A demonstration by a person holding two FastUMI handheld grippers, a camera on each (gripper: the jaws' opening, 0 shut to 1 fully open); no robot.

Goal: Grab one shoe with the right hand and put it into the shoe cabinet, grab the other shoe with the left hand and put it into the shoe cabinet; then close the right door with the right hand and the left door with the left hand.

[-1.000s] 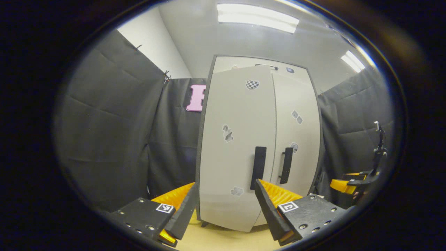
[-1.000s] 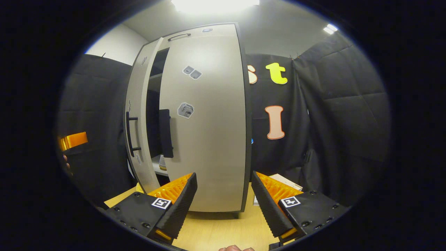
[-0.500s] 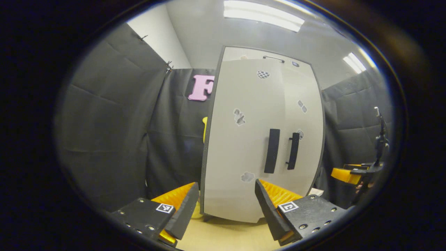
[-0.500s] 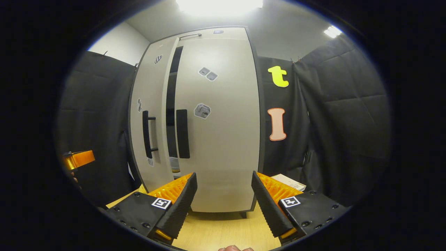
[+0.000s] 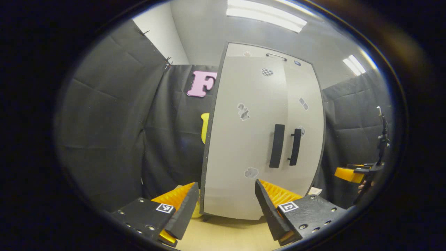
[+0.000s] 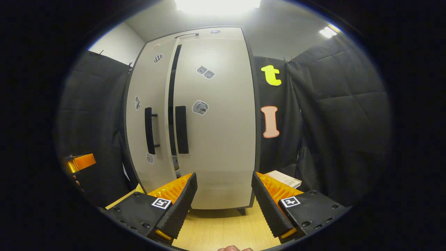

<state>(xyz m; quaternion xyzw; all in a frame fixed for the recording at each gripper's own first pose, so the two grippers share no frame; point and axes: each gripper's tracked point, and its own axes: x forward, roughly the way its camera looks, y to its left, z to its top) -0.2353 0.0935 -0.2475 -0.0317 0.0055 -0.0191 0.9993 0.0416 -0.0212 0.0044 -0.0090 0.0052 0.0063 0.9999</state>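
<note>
A tall pale shoe cabinet (image 5: 258,139) stands on the wooden tabletop, just beyond both grippers. In the right gripper view its left door (image 6: 141,104) and right door (image 6: 219,122) stand almost together, with a narrow dark gap (image 6: 171,87) between them. Two black handles (image 6: 149,130) (image 6: 181,129) flank that gap. The shoes are hidden behind the doors. My left gripper (image 5: 224,209) is open in front of the left door's (image 5: 240,146) lower part, holding nothing. My right gripper (image 6: 223,202) is open before the right door's bottom edge, also holding nothing.
The cabinet rests on a light wooden table (image 6: 223,226). A flat white box (image 6: 284,178) lies on the table to the cabinet's right. Black cloth walls close in on both sides. The right gripper (image 5: 348,173) shows at the left gripper view's right edge.
The left door has swung in towards the cabinet, so the wide opening has shrunk to a thin gap. Both grippers stay open and have shifted only slightly.
</note>
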